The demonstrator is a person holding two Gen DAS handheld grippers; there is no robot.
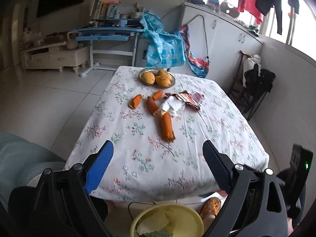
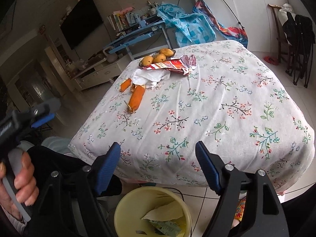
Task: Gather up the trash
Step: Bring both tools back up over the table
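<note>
With both grippers' fingers (image 1: 106, 158) apart and empty, the crumpled wrapper (image 1: 187, 100) near the desk's (image 1: 227, 138) far edge looks light and crushable, best pinched at a raised fold.

The bench (image 1: 150, 158) is wearing a white cloth sprigged with red, green and blue flowers. Orange peels (image 1: 167, 125) are lying beside a white tissue (image 1: 173, 105) and a red-and-white wrapper (image 1: 189, 99). Yellow-orange mangoes (image 1: 156, 77) are sitting in a silvery dish (image 1: 142, 73). The bin (image 2: 126, 213) is showing pale yellow, holding pale and green scraps. Each black gripper is showing blue pads (image 1: 98, 169). A blue-and-white checked bag (image 1: 164, 47) is hanging behind
</note>
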